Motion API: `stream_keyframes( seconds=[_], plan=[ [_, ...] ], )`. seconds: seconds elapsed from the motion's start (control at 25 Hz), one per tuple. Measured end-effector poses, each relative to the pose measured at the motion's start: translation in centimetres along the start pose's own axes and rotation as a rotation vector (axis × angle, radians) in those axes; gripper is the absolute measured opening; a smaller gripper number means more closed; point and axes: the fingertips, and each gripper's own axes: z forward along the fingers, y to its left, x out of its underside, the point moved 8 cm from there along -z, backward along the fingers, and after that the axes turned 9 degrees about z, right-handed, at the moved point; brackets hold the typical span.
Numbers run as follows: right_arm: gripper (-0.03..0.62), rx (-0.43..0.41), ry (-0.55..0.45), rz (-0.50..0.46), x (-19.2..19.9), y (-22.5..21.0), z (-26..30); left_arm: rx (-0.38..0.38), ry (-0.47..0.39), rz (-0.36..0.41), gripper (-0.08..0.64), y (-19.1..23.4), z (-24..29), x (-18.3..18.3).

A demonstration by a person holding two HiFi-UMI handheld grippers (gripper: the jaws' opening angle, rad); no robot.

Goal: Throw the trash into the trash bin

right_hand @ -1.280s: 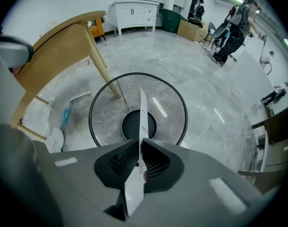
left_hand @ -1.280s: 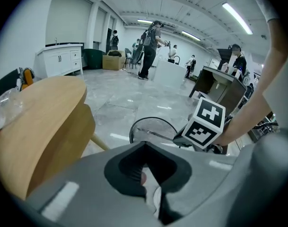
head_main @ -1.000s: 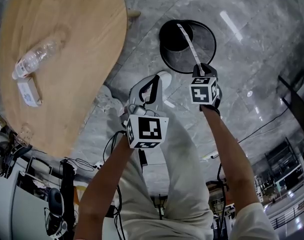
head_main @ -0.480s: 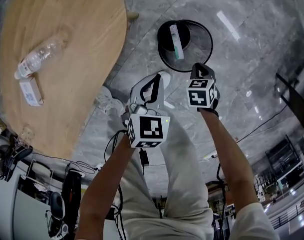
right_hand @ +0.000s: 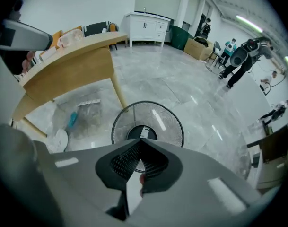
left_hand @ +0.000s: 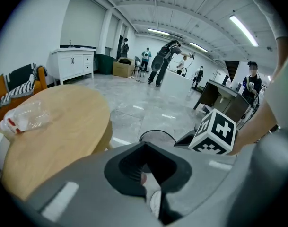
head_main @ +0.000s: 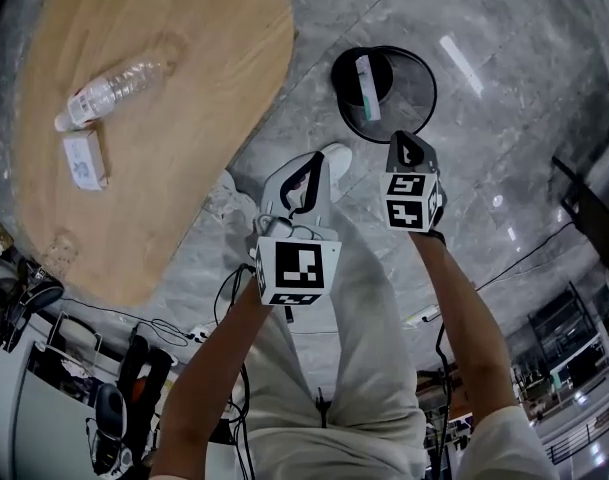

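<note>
A long flat white packet (head_main: 368, 86) lies inside the round black wire-mesh bin (head_main: 421, 78), on its solid dark bottom. The bin stands on the glossy grey stone floor (head_main: 504, 148), off the round wooden table's (head_main: 204, 118) edge. The right gripper (head_main: 406, 140) points down at the bin, its ribbed jaws just closed together and empty. The left gripper (head_main: 314, 163) is closed and empty too. A clear crinkled bottle (head_main: 112, 90) lies near the table's opposite edge.

bright, even light falls from long ceiling strips (left_hand: 245, 30) and throws streaky white glare across the polished grey floor (head_main: 524, 98). all views bend strongly toward the edges, and both gripper views have dark rounded corners. close to the lens, the left hand-held gripper (left_hand: 144, 143) and the right hand-held gripper (right_hand: 141, 139) are soft and blurred, while the room behind is sharp.
</note>
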Motion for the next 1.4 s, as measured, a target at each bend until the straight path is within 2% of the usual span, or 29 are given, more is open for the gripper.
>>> stream_keyframes(
  seconds=[0.36, 0.56, 0.88, 1.12, 1.4],
  plan=[
    [0.026, -0.076, -0.166, -0.026, -5.9, 4.2, -5.2, -0.059, -0.029, -0.057, 0.000, 2.9, -4.0, -0.2],
    [0.026, -0.115, -0.248, -0.133, -9.5, 7.9, -7.1, -0.096, -0.049, -0.078, 0.000, 5.4, -6.3, -0.1],
    [0.051, -0.249, -0.321, -0.242, -13.2, 14.7, -9.1, -0.181, -0.072, -0.119, 0.000, 9.8, -10.2, 0.7],
    [0.105, -0.335, -0.381, -0.338, -16.4, 17.8, -9.8, -0.236, -0.080, -0.174, 0.000, 11.8, -11.8, 2.0],
    [0.247, -0.418, -0.432, -0.465, -19.4, 21.0, -9.6, -0.266, -0.084, -0.208, 0.000, 13.6, -12.7, 3.6]
  ],
)
